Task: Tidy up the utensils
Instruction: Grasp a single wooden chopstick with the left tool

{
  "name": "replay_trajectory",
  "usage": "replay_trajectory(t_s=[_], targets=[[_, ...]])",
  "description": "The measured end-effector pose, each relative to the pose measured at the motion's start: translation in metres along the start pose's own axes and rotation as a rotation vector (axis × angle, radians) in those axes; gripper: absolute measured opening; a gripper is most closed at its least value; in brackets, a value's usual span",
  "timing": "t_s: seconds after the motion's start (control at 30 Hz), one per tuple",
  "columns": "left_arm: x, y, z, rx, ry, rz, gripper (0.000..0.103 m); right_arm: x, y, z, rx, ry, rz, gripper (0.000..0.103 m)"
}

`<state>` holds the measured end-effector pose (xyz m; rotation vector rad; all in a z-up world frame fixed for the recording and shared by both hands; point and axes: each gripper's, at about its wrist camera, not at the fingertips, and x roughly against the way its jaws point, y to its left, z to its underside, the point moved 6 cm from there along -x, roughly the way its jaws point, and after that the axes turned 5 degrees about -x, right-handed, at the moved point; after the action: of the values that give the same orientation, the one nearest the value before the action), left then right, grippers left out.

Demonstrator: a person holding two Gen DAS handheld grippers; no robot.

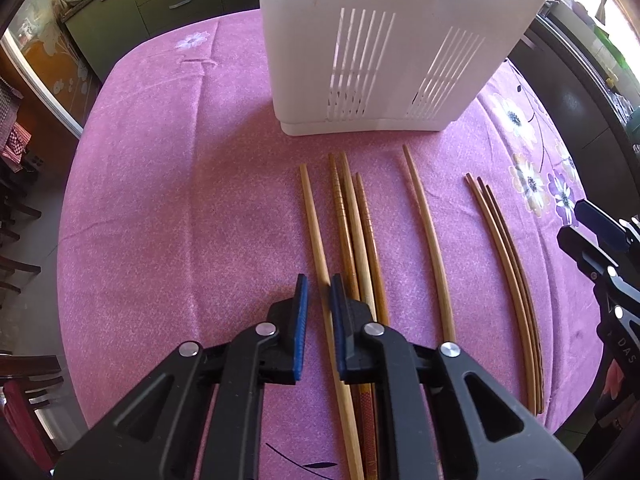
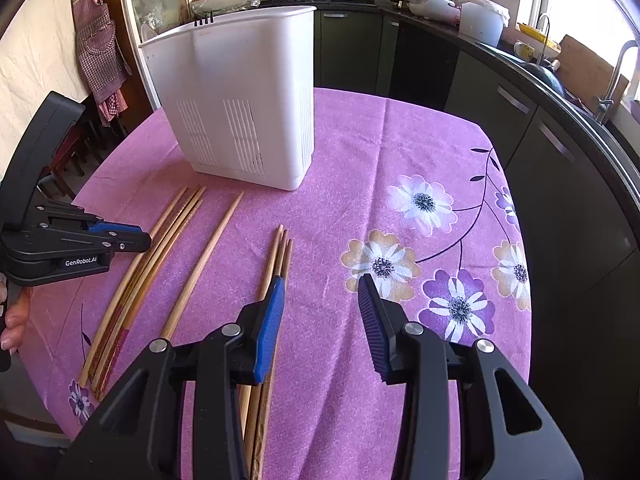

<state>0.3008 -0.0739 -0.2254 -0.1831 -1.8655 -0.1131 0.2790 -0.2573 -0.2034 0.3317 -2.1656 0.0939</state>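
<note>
eight chopsticks (image 1: pixel 428 236) on the tablecloth (image 1: pixel 180 208); one white holder (image 1: pixel 380 40).

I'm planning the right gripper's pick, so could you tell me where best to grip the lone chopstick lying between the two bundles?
Grip the lone chopstick near mid-length, from above, jaws across its width. It lies flat on the cloth with clear gaps either side, so the fingers fit. Its thick end nears the table edge.
</note>
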Motion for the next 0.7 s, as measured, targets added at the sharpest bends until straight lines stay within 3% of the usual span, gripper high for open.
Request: replay_trajectory(t_s=[0.13, 0.4, 0.57, 0.7], targets=[[-0.003, 0.001, 0.002, 0.014, 0.025, 0.026, 0.011, -0.002, 0.000, 0.000, -0.003, 0.008, -0.001, 0.039], [-0.006, -0.007, -0.003, -0.018, 0.028, -0.020, 0.008, -0.004, 0.001, 0.002, -0.001, 0.017, -0.004, 0.039], [-0.006, -0.006, -0.002, -0.013, 0.010, -0.016, 0.006, -0.006, -0.003, 0.003, -0.008, 0.027, -0.002, 0.039], [0.011, 0.007, 0.002, -0.003, -0.056, -0.024, 0.006, -0.010, -0.007, 0.003, -0.022, 0.046, -0.015, 0.039]])
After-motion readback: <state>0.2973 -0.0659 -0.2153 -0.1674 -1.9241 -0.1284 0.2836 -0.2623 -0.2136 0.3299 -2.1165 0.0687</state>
